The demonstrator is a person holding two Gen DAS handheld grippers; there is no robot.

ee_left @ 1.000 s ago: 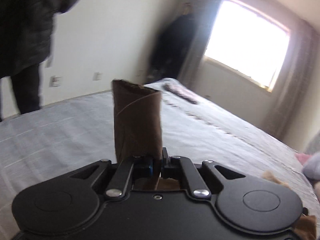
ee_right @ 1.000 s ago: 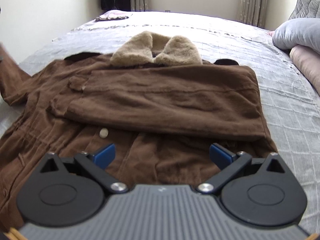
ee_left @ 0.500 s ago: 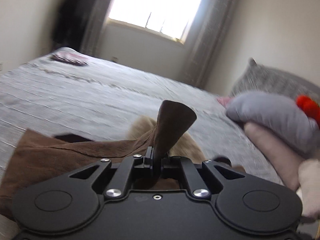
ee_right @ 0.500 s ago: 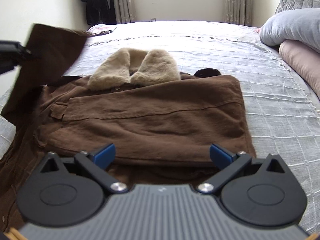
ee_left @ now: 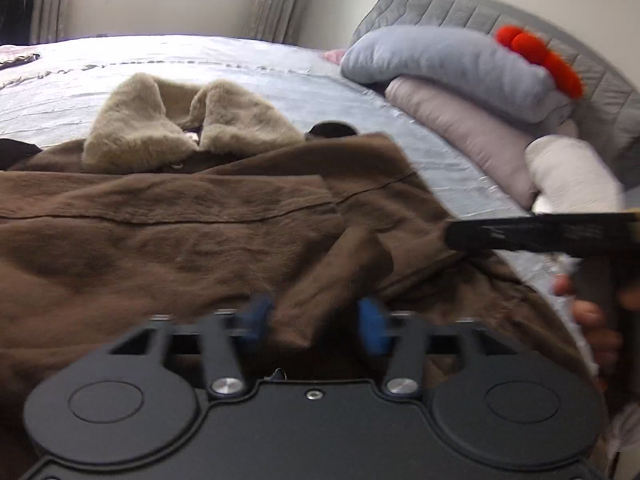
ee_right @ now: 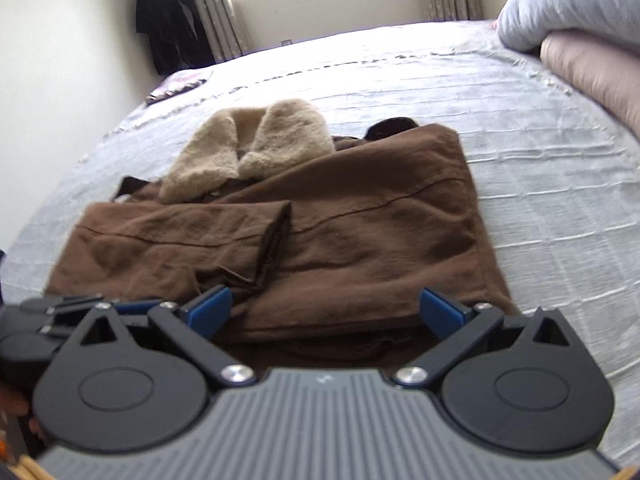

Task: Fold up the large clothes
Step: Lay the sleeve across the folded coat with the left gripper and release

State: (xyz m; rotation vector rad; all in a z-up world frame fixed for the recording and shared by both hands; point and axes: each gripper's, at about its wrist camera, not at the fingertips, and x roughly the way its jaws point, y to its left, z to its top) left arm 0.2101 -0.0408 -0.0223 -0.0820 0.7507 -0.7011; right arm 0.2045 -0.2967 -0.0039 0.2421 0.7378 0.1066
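The brown suede-like coat with a beige fleece collar (ee_right: 320,240) lies flat on the pale grey quilted bedspread (ee_right: 560,200), directly ahead of and below both grippers. Both of its sleeves are folded across the body.

The left gripper (ee_left: 316,320) has just been opening; its blue pads (ee_left: 372,324) now stand partly apart. The cuff end of the brown sleeve (ee_left: 320,280) lies loose between them, and neither pad is seen pressing on it. The fleece collar sits farther ahead, left of centre.

The right gripper (ee_right: 326,308) has its jaws spread wide, with nothing between them. It hovers at the near edge of the folded coat, the cloth just ahead of its fingertips.

Stacked grey and pink pillows (ee_left: 460,80) lie to the right of both grippers.
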